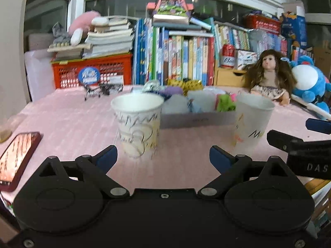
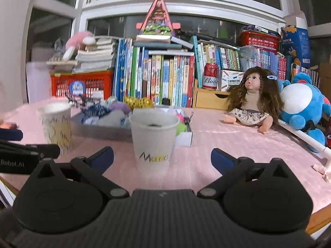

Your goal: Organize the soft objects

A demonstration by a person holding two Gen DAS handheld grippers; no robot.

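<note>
Two paper cups stand upright on the pink worktop [image 2: 227,144], and each has a gripper lined up on it. Behind the cups, largest of the task's things, lies the shallow grey tray [image 2: 99,131] heaped with soft objects [image 2: 115,113]: pompom-like tufts in grey, purple, blue and green, with gold tinsel at the back. It sits just beyond both cups, roughly between them, its long side running across the view.

Next in size, the plain cup [image 2: 154,142] stands straight ahead of the right gripper [image 2: 162,159], centred between the blue pads, which are spread wide and touch nothing. Something dark shows just inside its rim; what it is I cannot tell. The patterned cup [image 1: 137,126] stands ahead of the left gripper [image 1: 163,158], a little left of its centre line; those jaws are also spread and empty.

Judging from this, the coming move turns on the tray lying past the cups: each gripper must reach over or round its own cup to get at the tufts. The right gripper looks nearer the green tuft [image 2: 182,127], the left nearer the grey ones.
</note>
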